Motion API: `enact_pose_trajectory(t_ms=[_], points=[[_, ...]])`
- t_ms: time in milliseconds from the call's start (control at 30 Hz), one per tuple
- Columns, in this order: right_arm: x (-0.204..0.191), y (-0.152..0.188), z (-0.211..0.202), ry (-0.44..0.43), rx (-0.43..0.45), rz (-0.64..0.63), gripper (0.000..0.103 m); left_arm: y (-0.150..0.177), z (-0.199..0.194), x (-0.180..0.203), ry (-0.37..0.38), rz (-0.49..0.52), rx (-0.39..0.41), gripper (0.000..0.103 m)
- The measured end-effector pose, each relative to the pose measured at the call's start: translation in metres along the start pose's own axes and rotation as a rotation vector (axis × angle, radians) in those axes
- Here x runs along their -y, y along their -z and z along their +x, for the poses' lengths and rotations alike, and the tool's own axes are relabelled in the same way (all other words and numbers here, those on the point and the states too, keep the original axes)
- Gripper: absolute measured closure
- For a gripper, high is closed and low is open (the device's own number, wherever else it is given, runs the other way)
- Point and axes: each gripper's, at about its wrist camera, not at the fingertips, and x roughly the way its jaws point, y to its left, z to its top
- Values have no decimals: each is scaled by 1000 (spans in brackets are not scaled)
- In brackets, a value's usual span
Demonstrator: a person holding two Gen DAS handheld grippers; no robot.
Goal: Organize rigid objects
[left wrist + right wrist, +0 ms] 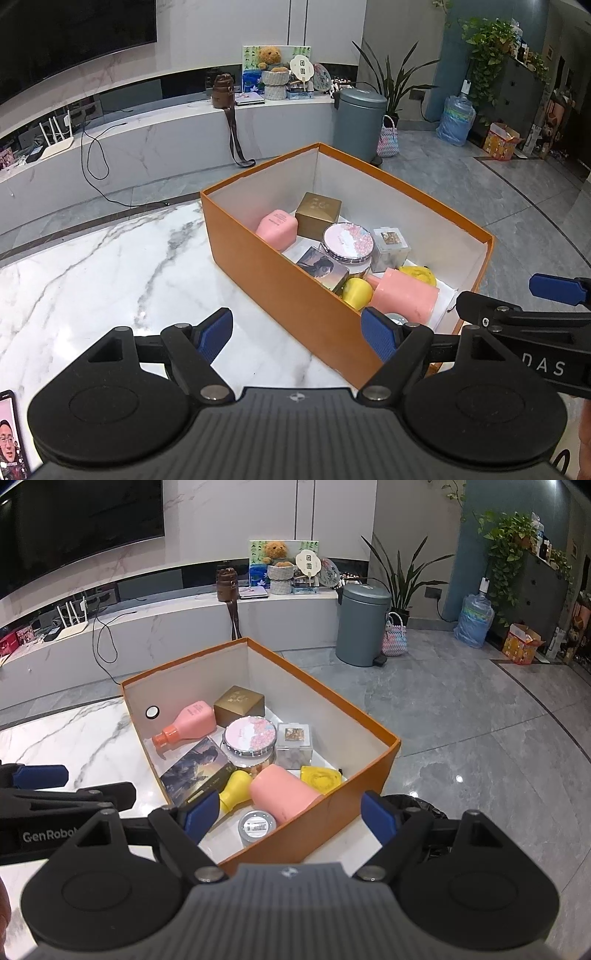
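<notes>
An open orange box (pixel 332 814) stands at the marble table's right edge. Inside lie a pink pump bottle (pixel 192 723), a gold box (pixel 238 705), a round floral tin (pixel 250 736), a clear cube (pixel 295 742), a picture box (pixel 197 771), a yellow bottle (pixel 236 788), a pink cylinder (pixel 284 794), a yellow piece (pixel 321 777) and a small silver tin (pixel 256 825). My right gripper (pixel 290 816) hangs open over the box's near corner, above the silver tin and touching nothing. My left gripper (pixel 298 334) is open and empty beside the box's long wall (pixel 280 280).
The white marble table (pixel 110 266) stretches left of the box. A phone (pixel 11 435) lies at its near left edge. On the floor beyond are a grey bin (pixel 362 624) and a water jug (pixel 474 622). Something black (pixel 410 803) sits below the table's right edge.
</notes>
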Motion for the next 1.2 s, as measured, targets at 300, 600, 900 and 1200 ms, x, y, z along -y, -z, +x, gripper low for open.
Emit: enact_pose_trajectory(t_ms=[300,600,900,1200], points=[[0,1,-2,1,9,0,20,0,-2,0,-1,1,5,10],[0,2,-2,5,10,0,20,0,-2,0,1,-3,3,10],[-1,3,-2,11,8,-3,20,-1,-3,-1,-1,-2,3,10],[-1,3,-3,12,8,-3,20,-1,-2,0,-1,-1,3,10]])
